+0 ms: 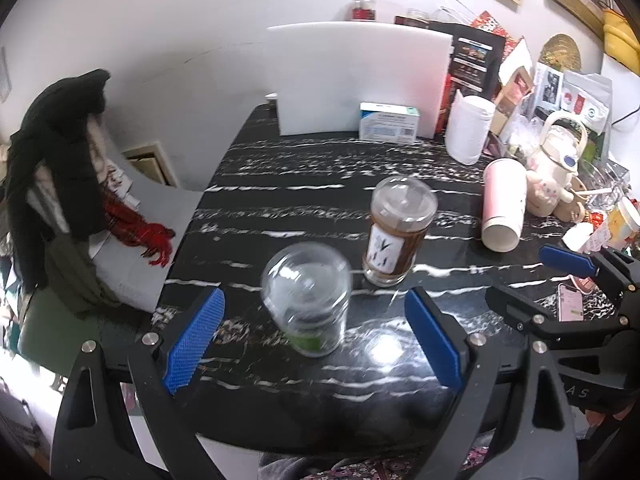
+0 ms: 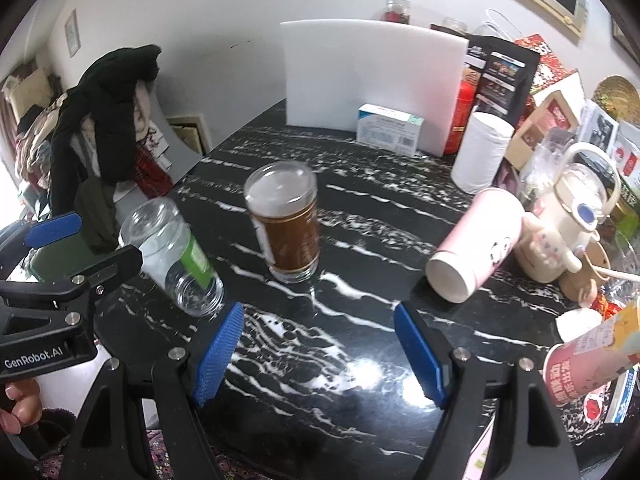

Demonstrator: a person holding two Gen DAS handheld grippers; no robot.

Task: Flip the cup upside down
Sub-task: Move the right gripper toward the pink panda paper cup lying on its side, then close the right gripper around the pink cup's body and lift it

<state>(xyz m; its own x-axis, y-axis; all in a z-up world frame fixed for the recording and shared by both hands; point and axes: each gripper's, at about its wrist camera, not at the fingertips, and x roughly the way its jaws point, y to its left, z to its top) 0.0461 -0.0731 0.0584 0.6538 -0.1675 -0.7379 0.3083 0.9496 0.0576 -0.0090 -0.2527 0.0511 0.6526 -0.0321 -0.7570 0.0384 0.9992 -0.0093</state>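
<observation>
The clear cup (image 1: 306,304) with the green label stands on the black marbled counter (image 1: 300,200), closed end up and mouth down by the look of it, though motion blur makes that a judgement. It sits between the blue pads of the left claw (image 1: 314,336), whose jaws are spread wide and touch nothing. In the right view the same cup (image 2: 172,256) appears tilted at about 9 o'clock — fisheye distortion may account for much of that lean. The right claw (image 2: 320,354) is also spread apart and empty, over bare counter.

Risks from here: if the cup is really off balance, it could topple and roll toward the counter edge at 7 o'clock. Any sideways swing of the left claw could knock it into the brown jar (image 1: 398,232) just beyond at 1 o'clock. The pink tumbler (image 2: 476,244), lying on its side at 2 o'clock in the right view, could roll if bumped.

Hard to make out: whether the cup's rim sits flat on the counter (blur hides it), and whether anything is inside.
</observation>
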